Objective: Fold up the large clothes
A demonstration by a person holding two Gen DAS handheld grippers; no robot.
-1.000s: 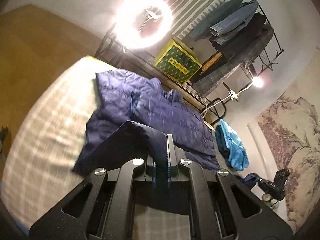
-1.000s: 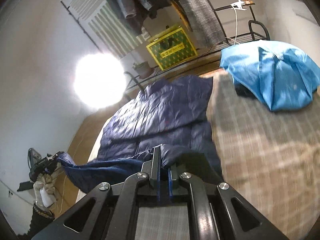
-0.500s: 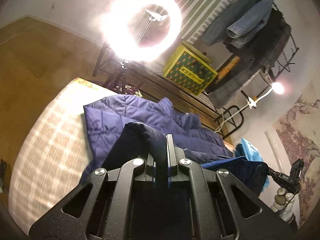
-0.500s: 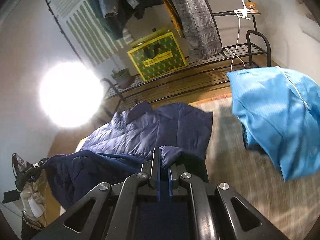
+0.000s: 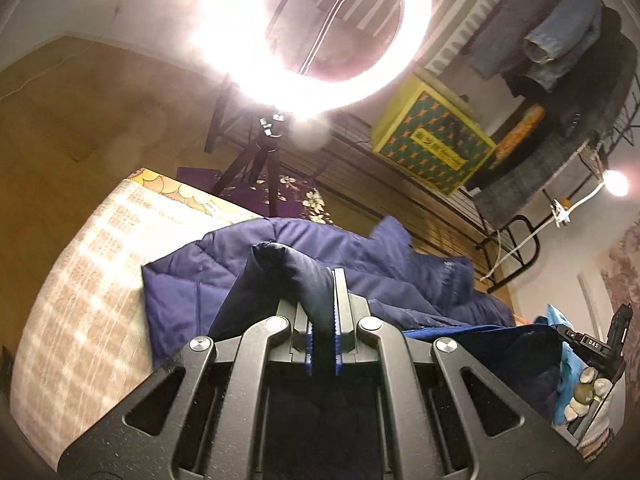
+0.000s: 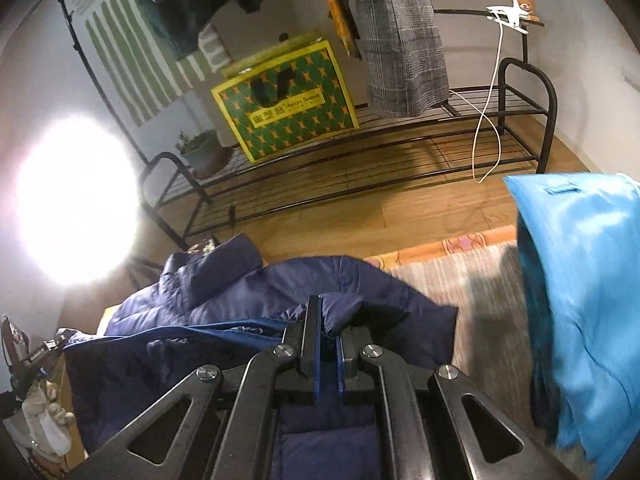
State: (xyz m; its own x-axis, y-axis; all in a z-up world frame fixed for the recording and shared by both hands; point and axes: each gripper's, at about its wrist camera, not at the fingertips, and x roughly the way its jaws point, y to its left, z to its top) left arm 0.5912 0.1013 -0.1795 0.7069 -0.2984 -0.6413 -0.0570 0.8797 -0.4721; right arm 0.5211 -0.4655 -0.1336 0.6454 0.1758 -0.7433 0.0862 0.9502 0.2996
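— Bed [image 5: 80, 300] first: what lies on its checked cover?

— Navy quilted jacket [image 5: 360, 260], spread over the far part of the bed, its collar toward the black metal rack [image 6: 400, 148]. One edge of it is lifted off the cover.

— Who holds that edge?

— Both. Left claw [image 5: 322, 320] is clamped on a dark fold of the jacket; right claw [image 6: 326, 344] is pinched shut on the jacket's hem, and the fabric stretches between them.

— Anything beside it?

— Bright blue garment [image 6: 580, 300] on the bed, to the right of the jacket. Behind, a ring light [image 5: 312, 32] glares, and a yellow-green patterned box [image 6: 284, 100] sits on the rack.
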